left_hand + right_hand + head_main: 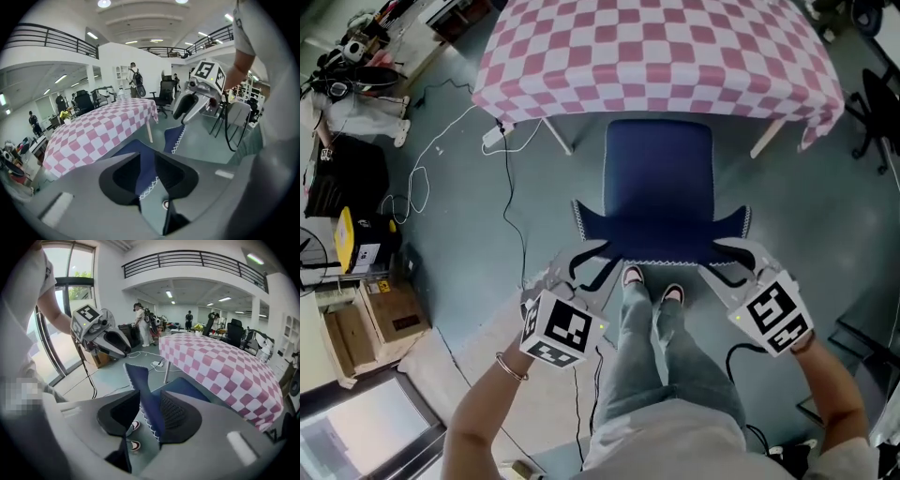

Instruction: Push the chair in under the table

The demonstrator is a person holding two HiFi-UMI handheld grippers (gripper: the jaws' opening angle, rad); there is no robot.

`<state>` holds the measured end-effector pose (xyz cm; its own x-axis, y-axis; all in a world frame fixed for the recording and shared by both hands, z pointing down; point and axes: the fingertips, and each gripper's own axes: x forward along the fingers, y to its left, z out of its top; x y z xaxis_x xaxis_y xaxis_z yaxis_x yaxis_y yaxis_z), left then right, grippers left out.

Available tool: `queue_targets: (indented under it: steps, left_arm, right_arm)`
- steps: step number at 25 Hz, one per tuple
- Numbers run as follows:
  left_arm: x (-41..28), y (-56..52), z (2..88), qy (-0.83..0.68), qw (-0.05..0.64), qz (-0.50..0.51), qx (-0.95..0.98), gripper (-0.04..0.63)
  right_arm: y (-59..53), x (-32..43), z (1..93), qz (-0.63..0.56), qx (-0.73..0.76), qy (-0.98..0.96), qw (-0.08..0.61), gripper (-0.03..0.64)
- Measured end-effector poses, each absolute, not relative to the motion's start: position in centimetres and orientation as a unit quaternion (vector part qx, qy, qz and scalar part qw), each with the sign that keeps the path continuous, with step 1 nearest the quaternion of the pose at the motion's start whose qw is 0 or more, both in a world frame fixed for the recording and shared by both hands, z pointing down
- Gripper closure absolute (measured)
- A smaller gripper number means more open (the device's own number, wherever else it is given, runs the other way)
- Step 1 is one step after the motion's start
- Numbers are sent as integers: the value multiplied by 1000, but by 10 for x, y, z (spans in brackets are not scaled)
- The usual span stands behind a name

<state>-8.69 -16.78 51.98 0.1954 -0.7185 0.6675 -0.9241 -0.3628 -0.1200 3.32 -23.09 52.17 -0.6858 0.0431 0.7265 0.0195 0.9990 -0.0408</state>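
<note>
**Both tongs at the chair's back, chair mostly clear of the table**

Jeans-clad legs fill the bottom of the head view, with two shoes (pixel 652 284) on the grey floor just behind the blue chair (pixel 659 178). The chair's backrest faces the person. Its seat points at the table (pixel 656 47), which is covered in a pink-and-white checked cloth. The front of the seat reaches the cloth's hanging edge, and the rest of the chair stands out in the open. The left tongs (pixel 592 262) sit at the backrest's left wing and the right tongs (pixel 729 261) at its right wing. A white cable (pixel 511 216) runs across the floor to the left.

Seen from the left gripper view, the left tongs (pixel 149 174) stand moderately apart. The backrest's blue fabric, edged with white stitching, lies between them and is not clamped. The right tongs are at the far wing, and the table (pixel 103 126) stands to the left.

Along the right gripper view, the right tongs (pixel 150 413) are also apart. The wing lies against the ribbed pad (pixel 176 414). A gap on the other side shows the shoes below.
</note>
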Motion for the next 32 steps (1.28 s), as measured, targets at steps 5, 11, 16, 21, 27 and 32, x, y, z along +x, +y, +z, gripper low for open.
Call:
queue_targets:
  steps: [5, 11, 16, 21, 27, 32]
  left_arm:
    - [-83, -159, 539, -489, 108, 403, 766, 497]
    - [-83, -148, 557, -430, 79, 466, 770, 485]
    - [-83, -147, 572, -402, 50, 506, 762, 485]
    - [-82, -148, 588, -382, 61, 522, 760, 471]
    - [-82, -157, 606, -368, 79, 532, 758, 469]
    - [-81, -158, 612, -362, 100, 542, 752, 503]
  right_arm:
    - [-221, 43, 543, -49, -69, -891, 445, 494]
    - [-231, 66, 560, -99, -84, -860, 494, 494]
    - [-235, 75, 576, -119, -85, -844, 516, 494]
    - [-240, 76, 592, -146, -91, -825, 538, 494]
    - [-244, 74, 606, -153, -93, -810, 559, 494]
    - [-243, 71, 617, -147, -92, -806, 566, 511]
